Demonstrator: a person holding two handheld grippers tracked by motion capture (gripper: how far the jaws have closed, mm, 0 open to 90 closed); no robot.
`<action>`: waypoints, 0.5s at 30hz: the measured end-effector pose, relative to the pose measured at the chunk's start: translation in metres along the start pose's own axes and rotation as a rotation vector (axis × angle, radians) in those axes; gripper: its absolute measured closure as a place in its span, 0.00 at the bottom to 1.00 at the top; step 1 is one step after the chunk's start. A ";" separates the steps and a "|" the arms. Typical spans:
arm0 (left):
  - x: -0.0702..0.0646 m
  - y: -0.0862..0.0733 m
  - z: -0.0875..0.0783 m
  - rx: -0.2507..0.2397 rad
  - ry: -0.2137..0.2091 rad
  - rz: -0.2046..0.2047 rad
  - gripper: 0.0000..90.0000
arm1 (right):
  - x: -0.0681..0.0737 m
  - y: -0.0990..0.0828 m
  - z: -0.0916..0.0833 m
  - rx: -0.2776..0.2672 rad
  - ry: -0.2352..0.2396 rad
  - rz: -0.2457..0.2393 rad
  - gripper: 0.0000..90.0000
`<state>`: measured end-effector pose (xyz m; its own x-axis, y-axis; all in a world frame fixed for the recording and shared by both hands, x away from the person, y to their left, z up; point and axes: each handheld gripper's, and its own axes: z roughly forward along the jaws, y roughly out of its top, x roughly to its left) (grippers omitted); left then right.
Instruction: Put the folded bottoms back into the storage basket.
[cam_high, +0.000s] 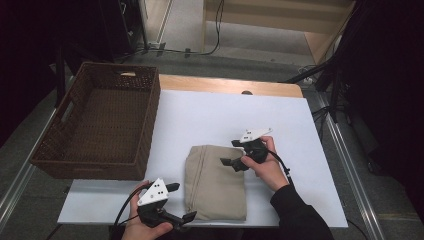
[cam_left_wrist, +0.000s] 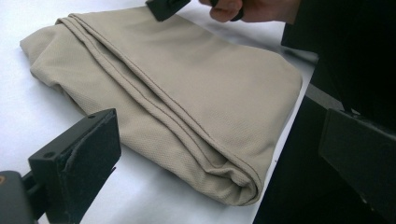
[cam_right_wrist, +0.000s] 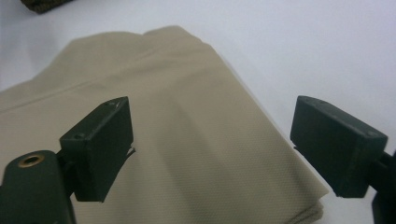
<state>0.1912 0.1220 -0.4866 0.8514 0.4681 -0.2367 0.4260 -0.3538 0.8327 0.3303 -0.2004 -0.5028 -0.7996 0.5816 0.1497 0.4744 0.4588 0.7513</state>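
A folded beige cloth (cam_high: 216, 182) lies flat on the white table top (cam_high: 220, 117), near the front. My left gripper (cam_high: 181, 202) stands open at the cloth's near left corner. In the left gripper view its jaws (cam_left_wrist: 224, 158) are spread wide in front of the cloth's folded end (cam_left_wrist: 187, 79), with nothing pinched. My right gripper (cam_high: 230, 153) is over the cloth's far right corner. In the right gripper view its jaws (cam_right_wrist: 217, 149) are open on either side of the cloth's edge (cam_right_wrist: 187, 116), and the pads do not press on it.
A brown wicker basket (cam_high: 85, 169) with nothing in it sits at the table's left side, its corner close to the cloth. Bare white surface lies behind and to the right of the cloth. The table's front edge is just below the cloth.
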 end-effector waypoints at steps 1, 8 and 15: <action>0.000 0.000 0.000 -0.001 0.000 0.001 0.00 | 0.000 0.000 0.000 0.000 0.000 0.000 0.13; 0.000 0.000 0.001 0.000 -0.002 -0.001 0.00 | -0.005 -0.004 0.012 0.051 0.008 -0.021 0.14; 0.000 0.000 0.001 0.007 -0.004 0.004 0.00 | -0.004 0.003 0.023 0.098 0.020 -0.048 0.14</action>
<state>0.1913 0.1211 -0.4876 0.8542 0.4636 -0.2356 0.4250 -0.3615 0.8299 0.3435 -0.1862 -0.5156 -0.8289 0.5443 0.1292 0.4686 0.5495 0.6918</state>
